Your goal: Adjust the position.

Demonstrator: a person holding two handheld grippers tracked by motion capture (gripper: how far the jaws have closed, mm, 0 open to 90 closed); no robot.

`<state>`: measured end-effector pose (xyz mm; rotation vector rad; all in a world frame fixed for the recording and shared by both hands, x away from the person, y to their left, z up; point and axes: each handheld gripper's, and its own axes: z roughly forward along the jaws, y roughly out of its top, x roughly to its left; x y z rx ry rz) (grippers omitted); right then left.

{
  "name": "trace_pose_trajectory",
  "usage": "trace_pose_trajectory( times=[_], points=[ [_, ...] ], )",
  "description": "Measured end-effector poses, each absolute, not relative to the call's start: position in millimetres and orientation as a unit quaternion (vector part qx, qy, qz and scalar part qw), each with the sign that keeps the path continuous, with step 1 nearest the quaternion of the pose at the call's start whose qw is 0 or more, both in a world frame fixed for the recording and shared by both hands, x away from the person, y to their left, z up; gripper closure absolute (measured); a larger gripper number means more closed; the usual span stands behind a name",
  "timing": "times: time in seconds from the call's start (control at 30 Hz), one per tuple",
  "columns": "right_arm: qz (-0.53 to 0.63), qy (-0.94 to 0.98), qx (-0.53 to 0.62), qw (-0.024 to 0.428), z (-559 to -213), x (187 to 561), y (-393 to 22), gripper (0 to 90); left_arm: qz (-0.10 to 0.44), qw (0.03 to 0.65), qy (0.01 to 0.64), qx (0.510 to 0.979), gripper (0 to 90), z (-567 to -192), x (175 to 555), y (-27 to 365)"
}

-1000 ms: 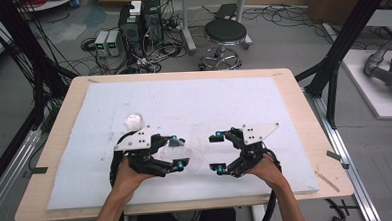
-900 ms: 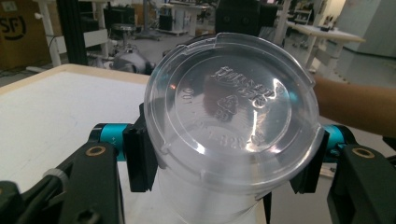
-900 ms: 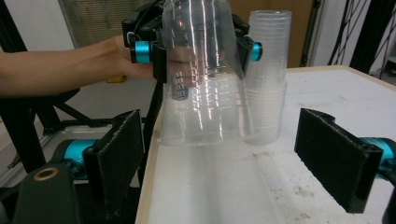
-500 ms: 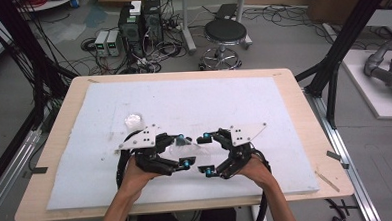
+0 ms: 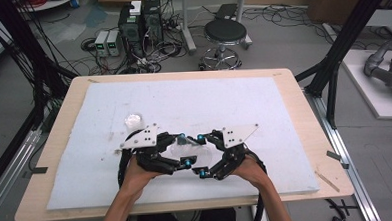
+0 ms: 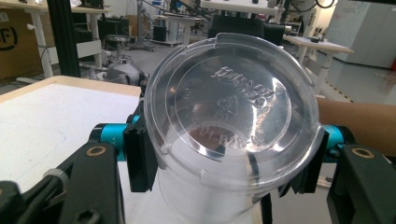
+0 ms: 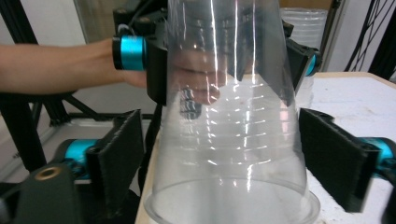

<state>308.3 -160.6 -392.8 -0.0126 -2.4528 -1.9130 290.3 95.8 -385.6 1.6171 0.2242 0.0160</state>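
Workshop floor with computer towers, cables and a stool [image 5: 224, 33] lies beyond the desk [image 5: 304, 116], whose top carries a white board [image 5: 208, 100]. Both forearms come in over the near edge, and the two grippers meet just left of the middle of that edge, each bearing its grey plate.

Between them lies a clear cup [image 5: 185, 150], held sideways above the board. The left gripper [image 5: 185, 151] has its jaws pressed onto the cup's sides near the closed end; its own view looks straight at the cup's embossed round base [image 6: 231, 105], with a black pad [image 6: 139, 158] tight against the wall on each side. The right gripper [image 5: 202, 155] faces the open mouth: in its view the rim [image 7: 233, 205] sits nearest the camera and the jaws stand spread, one pad [image 7: 122, 156] on each side, apart from the wall, though how narrow the gap is I cannot judge.

A second clear piece, perhaps a lid [image 5: 133, 119], rests on the board toward the far left, well apart from the hands.

This looks like a hand-over, or a two-handed hold being set up. Next, the right jaws would need to shut gently on the wall near the rim; thin plastic will buckle under a hard squeeze.
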Motion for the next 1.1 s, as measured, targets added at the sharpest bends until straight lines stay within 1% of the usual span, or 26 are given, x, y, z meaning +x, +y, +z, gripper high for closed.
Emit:
trace_pose_trajectory(
  times=[0.03,0.07,0.2,0.23,0.27,0.33,0.37,0.4,0.53,0.63,0.73,0.77,0.9,0.97,1.1],
  points=[
    [-0.616,-0.788,0.001,0.011,-392.8,307.9,-160.7,26.8,0.005,0.684,0.098,0.723,38.5,-385.7,290.4,95.7],
    [-0.617,-0.787,0.006,0.004,-392.6,307.4,-160.7,28.4,0.007,0.683,0.096,0.724,38.7,-385.6,290.4,95.7],
    [-0.617,-0.787,0.007,-0.004,-392.5,307.7,-160.6,33.2,0.007,0.683,0.096,0.724,38.8,-385.4,290.2,96.6],
    [-0.616,-0.788,0.008,-0.006,-392.4,307.7,-160.6,33.8,0.005,0.685,0.097,0.722,36.9,-385.4,290.3,96.4],
    [-0.616,-0.788,0.009,-0.007,-392.5,307.8,-160.5,34.5,0.003,0.686,0.102,0.721,33.0,-385.4,290.6,96.0],
    [-0.614,-0.790,0.007,-0.009,-392.7,308.0,-160.7,35.1,0.006,0.680,0.121,0.723,15.9,-385.4,291.2,94.9],
    [-0.613,-0.790,0.007,-0.007,-392.9,308.3,-160.6,35.2,0.007,0.678,0.127,0.724,9.4,-385.6,291.1,94.6],
    [-0.612,-0.791,0.005,-0.009,-393.0,308.5,-160.7,35.2,0.014,0.673,0.130,0.728,5.8,-385.7,291.1,95.0],
    [-0.611,-0.792,0.005,-0.009,-393.1,308.9,-161.4,35.2,0.017,0.671,0.122,0.731,5.6,-384.5,289.0,96.3],
    [-0.602,-0.799,-0.004,-0.006,-393.5,308.9,-162.5,35.2,0.024,0.652,0.123,0.748,5.6,-383.1,286.8,98.1],
    [-0.569,-0.822,-0.020,-0.007,-391.9,309.3,-163.1,35.1,0.031,0.602,0.124,0.789,5.6,-379.9,285.0,102.7],
    [-0.553,-0.833,-0.023,-0.001,-390.3,309.0,-162.9,35.1,0.029,0.572,0.123,0.810,5.6,-378.3,285.4,105.0],
    [-0.479,-0.878,-0.008,0.017,-379.3,307.5,-157.7,35.1,0.025,0.488,0.124,0.864,5.6,-374.9,287.5,110.2],
    [-0.437,-0.899,0.004,0.023,-371.9,306.7,-152.8,35.3,0.014,0.448,0.128,0.885,5.6,-373.5,289.7,111.7],
    [-0.355,-0.934,0.016,0.028,-357.9,307.2,-141.4,35.7,0.004,0.408,0.126,0.904,5.6,-370.3,290.8,110.5]
  ],
)
